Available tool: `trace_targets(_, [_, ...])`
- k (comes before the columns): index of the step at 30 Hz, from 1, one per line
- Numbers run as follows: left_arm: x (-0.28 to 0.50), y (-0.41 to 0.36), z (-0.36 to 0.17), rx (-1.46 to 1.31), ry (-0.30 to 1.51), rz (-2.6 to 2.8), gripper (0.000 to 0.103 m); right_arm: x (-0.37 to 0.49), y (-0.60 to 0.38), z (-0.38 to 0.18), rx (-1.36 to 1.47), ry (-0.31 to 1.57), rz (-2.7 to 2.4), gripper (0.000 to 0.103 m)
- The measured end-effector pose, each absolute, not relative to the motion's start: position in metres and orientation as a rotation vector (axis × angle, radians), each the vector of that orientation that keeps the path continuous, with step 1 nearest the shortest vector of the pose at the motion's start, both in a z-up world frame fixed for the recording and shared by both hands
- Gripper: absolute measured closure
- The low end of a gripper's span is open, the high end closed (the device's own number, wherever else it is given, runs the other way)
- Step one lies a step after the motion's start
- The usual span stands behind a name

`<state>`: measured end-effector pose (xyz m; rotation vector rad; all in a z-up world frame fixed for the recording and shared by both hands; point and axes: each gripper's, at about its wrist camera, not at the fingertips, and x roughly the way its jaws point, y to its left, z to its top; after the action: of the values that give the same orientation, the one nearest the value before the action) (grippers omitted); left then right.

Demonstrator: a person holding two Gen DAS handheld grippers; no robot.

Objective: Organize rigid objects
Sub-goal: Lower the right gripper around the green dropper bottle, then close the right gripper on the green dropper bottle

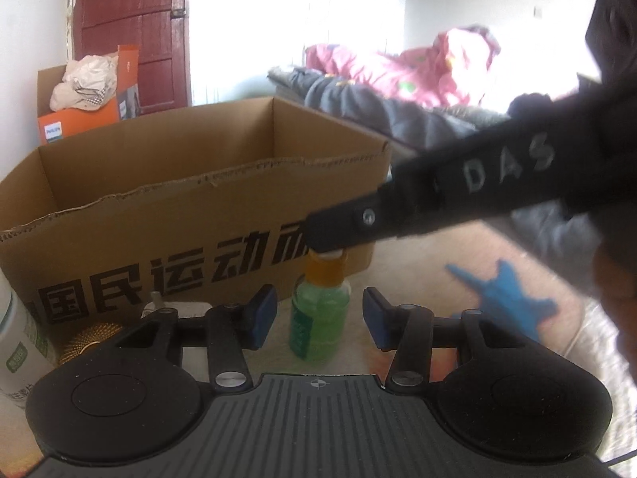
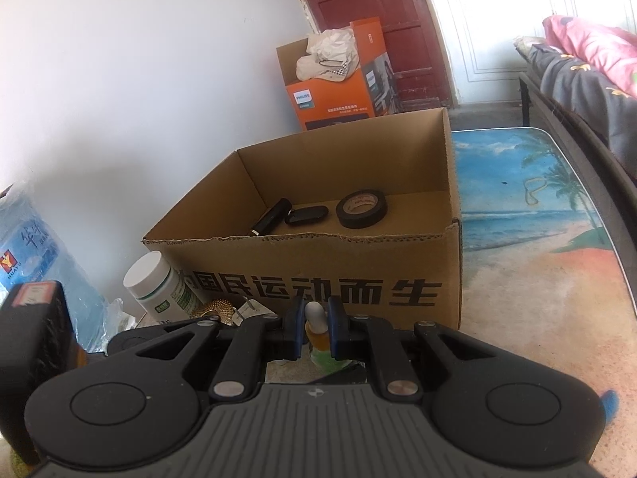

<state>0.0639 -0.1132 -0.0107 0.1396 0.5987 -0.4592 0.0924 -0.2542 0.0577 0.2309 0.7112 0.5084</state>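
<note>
A small green dropper bottle (image 1: 320, 316) with an orange neck stands on the table in front of an open cardboard box (image 1: 167, 231). My left gripper (image 1: 320, 316) is open, its blue pads either side of the bottle, apart from it. My right gripper (image 2: 314, 332) is shut on the bottle's top (image 2: 316, 328); its arm (image 1: 458, 195) crosses the left wrist view from the right. The box (image 2: 318, 279) holds a black tape roll (image 2: 361, 208) and two black items (image 2: 292, 215).
A white pill jar (image 2: 159, 285), a gold mesh object (image 2: 217, 308) and a white plug (image 1: 175, 306) sit left of the bottle. A blue water pack (image 2: 36, 255) and a dark box (image 2: 36, 342) stand at far left. The beach-print tabletop (image 2: 537, 247) extends right.
</note>
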Motion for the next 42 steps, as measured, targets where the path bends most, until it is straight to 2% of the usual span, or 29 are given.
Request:
trace_targets(3, [0.068,-0.118,-0.018,0.156,0.615,-0.452,0.056,0.093,-0.253,0.057,0.233,0.710,0.516,0.090])
trace_targets(4, [0.069,-0.119,-0.020,0.154,0.618,-0.451,0.061,0.093,-0.254,0.057,0.235,0.711,0.518,0.090])
trace_targets(5, [0.069,-0.120,-0.022,0.152,0.620,-0.449,0.071,0.093,-0.254,0.057,0.237,0.712,0.519,0.090])
trace_targets(6, [0.069,-0.120,-0.022,0.152,0.618,-0.449,0.072,0.093,-0.254,0.057,0.236,0.713,0.519,0.090])
trace_targets(12, [0.058,-0.119,-0.023,0.148,0.618,-0.474,0.072,0.087,-0.262,0.057,0.249,0.719,0.517,0.089])
trace_targets(25, [0.056,-0.129,-0.028,0.195,0.604,-0.473,0.072,0.091,-0.253,0.047,0.150,0.757,0.517,0.079])
trace_targets(42, [0.062,-0.133,-0.037,0.185,0.625,-0.494,0.072,0.088,-0.257,0.048,0.176,0.755,0.515,0.079])
